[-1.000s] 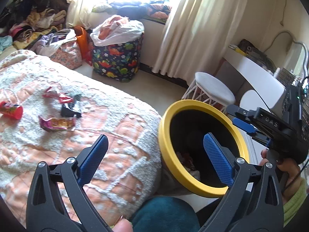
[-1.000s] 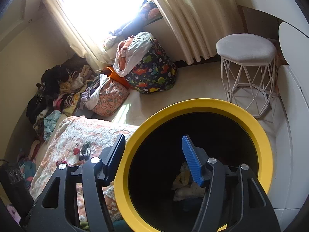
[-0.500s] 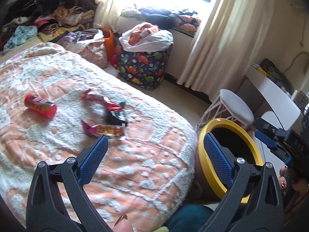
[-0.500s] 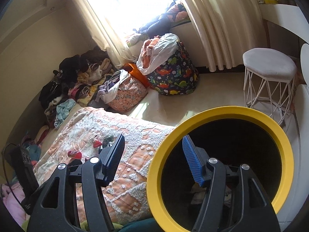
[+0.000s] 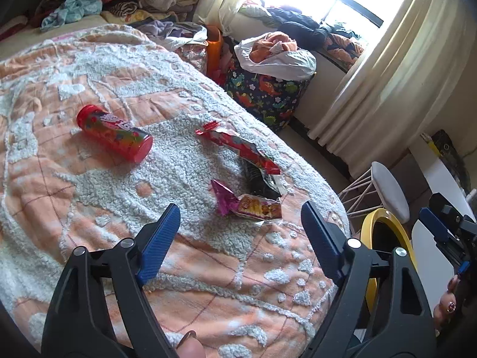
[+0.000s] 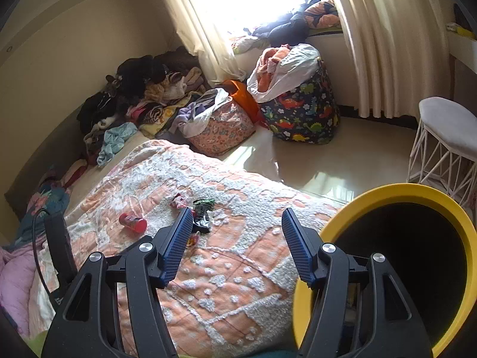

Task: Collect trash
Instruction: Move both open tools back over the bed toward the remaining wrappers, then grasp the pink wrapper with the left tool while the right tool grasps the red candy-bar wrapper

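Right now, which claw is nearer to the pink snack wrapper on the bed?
Left. The left claw hangs just before the pink snack wrapper, jaws closing, nothing between them. The right claw is farther back, beside the bin.

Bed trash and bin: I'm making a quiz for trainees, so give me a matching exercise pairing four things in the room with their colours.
Things:
1. can
2. bin rim
3. stool seat
4. dinosaur bag

Colours:
A. yellow
B. dark blue with a bright print
C. red
D. white

Pairs: 1-C, 2-A, 3-D, 4-B
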Demonstrator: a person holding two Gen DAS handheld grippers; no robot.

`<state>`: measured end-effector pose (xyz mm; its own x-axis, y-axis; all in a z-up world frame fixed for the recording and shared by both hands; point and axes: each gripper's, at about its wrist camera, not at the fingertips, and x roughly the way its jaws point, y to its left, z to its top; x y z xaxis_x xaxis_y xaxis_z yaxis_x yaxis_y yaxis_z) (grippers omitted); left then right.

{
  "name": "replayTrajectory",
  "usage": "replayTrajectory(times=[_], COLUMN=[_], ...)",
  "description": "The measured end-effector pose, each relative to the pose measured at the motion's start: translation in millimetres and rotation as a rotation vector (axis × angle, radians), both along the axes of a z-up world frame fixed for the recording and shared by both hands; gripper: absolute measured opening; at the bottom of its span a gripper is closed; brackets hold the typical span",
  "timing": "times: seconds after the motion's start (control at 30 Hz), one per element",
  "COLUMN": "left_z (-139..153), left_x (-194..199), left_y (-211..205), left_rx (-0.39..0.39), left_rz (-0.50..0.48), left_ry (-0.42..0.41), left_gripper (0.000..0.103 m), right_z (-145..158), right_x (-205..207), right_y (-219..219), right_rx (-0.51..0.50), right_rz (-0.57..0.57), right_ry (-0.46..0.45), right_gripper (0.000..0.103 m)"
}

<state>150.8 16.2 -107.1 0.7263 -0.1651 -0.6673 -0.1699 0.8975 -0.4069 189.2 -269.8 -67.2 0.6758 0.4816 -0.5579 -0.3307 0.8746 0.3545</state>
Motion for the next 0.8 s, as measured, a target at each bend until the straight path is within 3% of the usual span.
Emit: replayTrajectory(times=[0.17,0.33,0.4,0.47,0.8], left_z=[-18.5,-26.4,-29.8,-32.3,-30.1], left_x=[8.8,20.1,23.7,25.5,8.7], left_y=[14.2,14.0,14.8,16.1,42.4], left_rx=[-0.099,-0.142,-0.152,-0.160,-0.197], left_rz=[0.004,-0.019,-0.023,-0.029,0.000], left_ry=[0.034,0.045,0.051,0.057,0.075], left_gripper=[0.050,0.042,0.034,0.016,0.014], right_z=[0.9,-7.8,-13.1,-17.9,-53.6], right_x=[22.8,48.1,56.2,62.8,91.2], right_y=[41.3,78.5,89.7,101.1,163.0], right_rx=[-0.020,-0.081,-0.105,-0.125,-0.275], right_rz=[0.084,0.159,0.183,0.199,0.310], right_ry=[0.009,0.042,0.055,0.065,0.100], right_gripper=[0.060,0.060,0.060,0.060,0.045])
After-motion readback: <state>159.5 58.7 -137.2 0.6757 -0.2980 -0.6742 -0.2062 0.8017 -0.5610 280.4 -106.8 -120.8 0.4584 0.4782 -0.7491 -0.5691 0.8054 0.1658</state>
